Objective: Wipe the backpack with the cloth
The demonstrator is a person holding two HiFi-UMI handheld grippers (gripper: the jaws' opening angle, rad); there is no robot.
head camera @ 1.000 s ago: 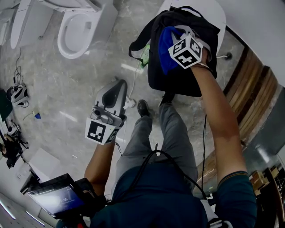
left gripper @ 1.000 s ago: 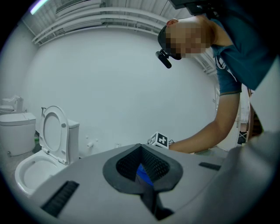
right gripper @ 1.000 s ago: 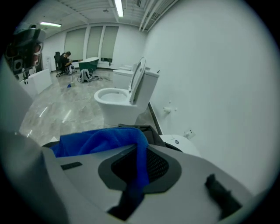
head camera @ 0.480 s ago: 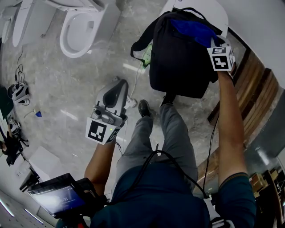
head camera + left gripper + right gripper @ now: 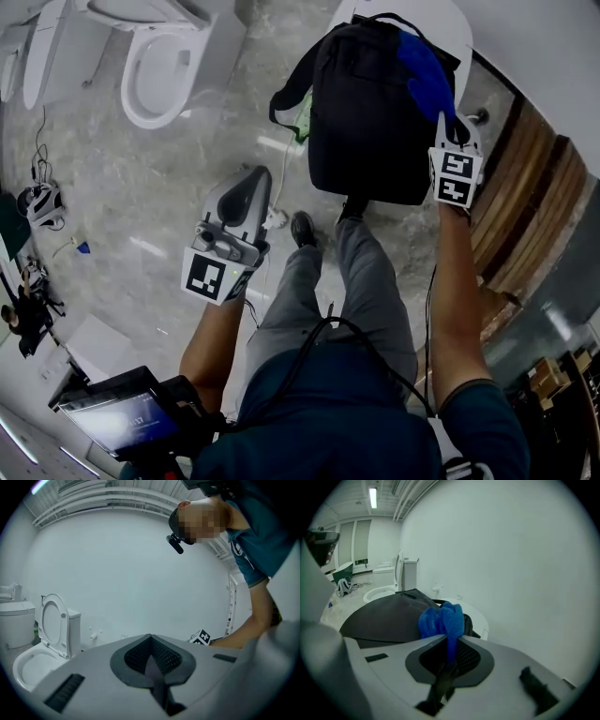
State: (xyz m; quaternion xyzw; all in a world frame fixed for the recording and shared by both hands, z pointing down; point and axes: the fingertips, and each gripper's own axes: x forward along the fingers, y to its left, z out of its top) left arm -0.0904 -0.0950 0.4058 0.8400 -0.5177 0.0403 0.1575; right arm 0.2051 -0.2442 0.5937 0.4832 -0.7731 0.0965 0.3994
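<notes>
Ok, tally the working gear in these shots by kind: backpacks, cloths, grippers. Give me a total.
backpack: 1
blue cloth: 1
grippers: 2 (left gripper, jaws together on nothing; right gripper, jaws clamped on the blue cloth)
Total: 4

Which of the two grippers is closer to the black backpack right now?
Right. The right gripper is at the backpack's right edge, shut on the blue cloth lying on it; the left gripper hangs apart, shut, over the floor.
</notes>
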